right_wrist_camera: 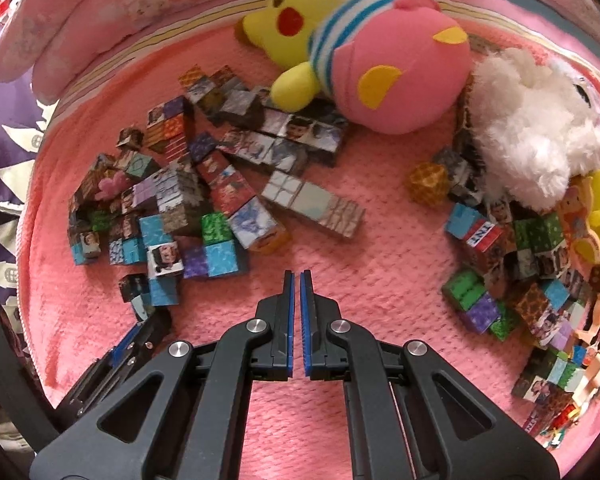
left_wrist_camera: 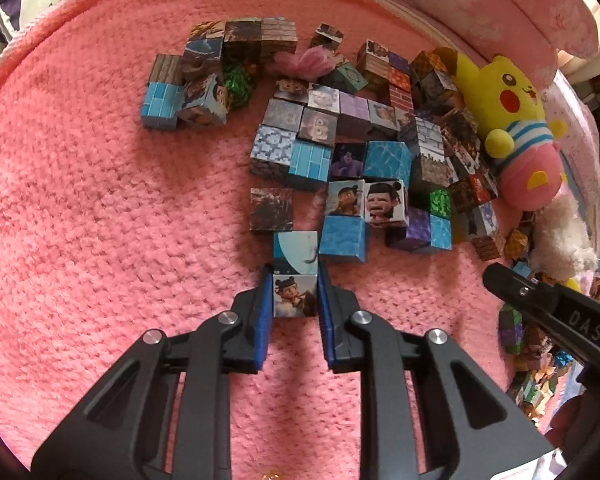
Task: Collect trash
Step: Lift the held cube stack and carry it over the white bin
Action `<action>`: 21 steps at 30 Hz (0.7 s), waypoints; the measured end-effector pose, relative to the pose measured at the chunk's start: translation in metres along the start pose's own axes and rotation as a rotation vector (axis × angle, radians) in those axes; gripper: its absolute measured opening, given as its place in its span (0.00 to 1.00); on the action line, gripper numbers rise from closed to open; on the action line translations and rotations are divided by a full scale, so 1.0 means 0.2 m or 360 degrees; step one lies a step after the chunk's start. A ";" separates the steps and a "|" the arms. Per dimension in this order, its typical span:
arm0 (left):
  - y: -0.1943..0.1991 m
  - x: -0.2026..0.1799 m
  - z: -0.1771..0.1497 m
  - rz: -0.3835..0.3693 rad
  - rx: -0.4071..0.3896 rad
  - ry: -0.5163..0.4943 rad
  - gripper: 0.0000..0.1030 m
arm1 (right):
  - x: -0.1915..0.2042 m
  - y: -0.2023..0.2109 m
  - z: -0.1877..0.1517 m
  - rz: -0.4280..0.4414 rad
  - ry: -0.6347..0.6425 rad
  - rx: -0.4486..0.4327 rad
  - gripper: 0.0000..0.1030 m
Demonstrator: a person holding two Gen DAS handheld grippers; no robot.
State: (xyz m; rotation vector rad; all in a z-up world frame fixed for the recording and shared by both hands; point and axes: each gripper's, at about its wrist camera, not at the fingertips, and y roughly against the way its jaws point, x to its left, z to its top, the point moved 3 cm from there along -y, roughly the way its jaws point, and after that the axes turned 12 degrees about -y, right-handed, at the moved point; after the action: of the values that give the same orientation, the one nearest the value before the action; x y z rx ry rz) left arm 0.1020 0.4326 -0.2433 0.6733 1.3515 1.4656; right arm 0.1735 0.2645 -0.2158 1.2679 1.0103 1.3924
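Pink blanket (left_wrist_camera: 100,208): knitted cloth, nubby and matt, rough in texture.
Picture cubes (left_wrist_camera: 342,196): printed paper faces, faint sheen, smooth, sharp folded edges.
Cube in left gripper (left_wrist_camera: 295,295): same printed paper, slight gloss.
Left gripper (left_wrist_camera: 294,280): matt black plastic body, ribbed blue pads, polished metal pivot pins.
Right gripper (right_wrist_camera: 299,276): identical matt black plastic, blue ribbed pads, bright metal pins.
Yellow plush toy (right_wrist_camera: 340,36): soft short-pile fabric, matt; striped band knitted.
White plush toy (right_wrist_camera: 532,128): long shaggy pile, fluffy.
Pink quilt (right_wrist_camera: 112,8): smooth printed cloth, floral pattern, soft folds.
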 end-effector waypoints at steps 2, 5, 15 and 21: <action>0.02 0.01 -0.03 -0.0015 -0.0009 0.0003 0.19 | 0.01 -0.02 -0.02 -0.0004 0.0020 0.0022 0.05; 0.04 0.01 -0.07 -0.0040 -0.0011 0.0023 0.19 | 0.02 -0.03 -0.07 0.0003 0.0058 0.0046 0.05; 0.21 -0.17 -0.25 -0.0066 -0.0006 -0.0118 0.19 | -0.09 0.12 -0.28 0.0035 0.0046 0.0049 0.04; 0.37 -0.50 -0.33 -0.0105 -0.0023 -0.0334 0.19 | -0.29 0.40 -0.37 0.0091 -0.0063 -0.0059 0.04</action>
State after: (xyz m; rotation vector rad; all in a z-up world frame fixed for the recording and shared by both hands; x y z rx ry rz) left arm 0.0571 0.3242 -0.1668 0.7443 1.1889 1.3122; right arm 0.0905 0.1950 -0.1583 1.3008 0.9239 1.4177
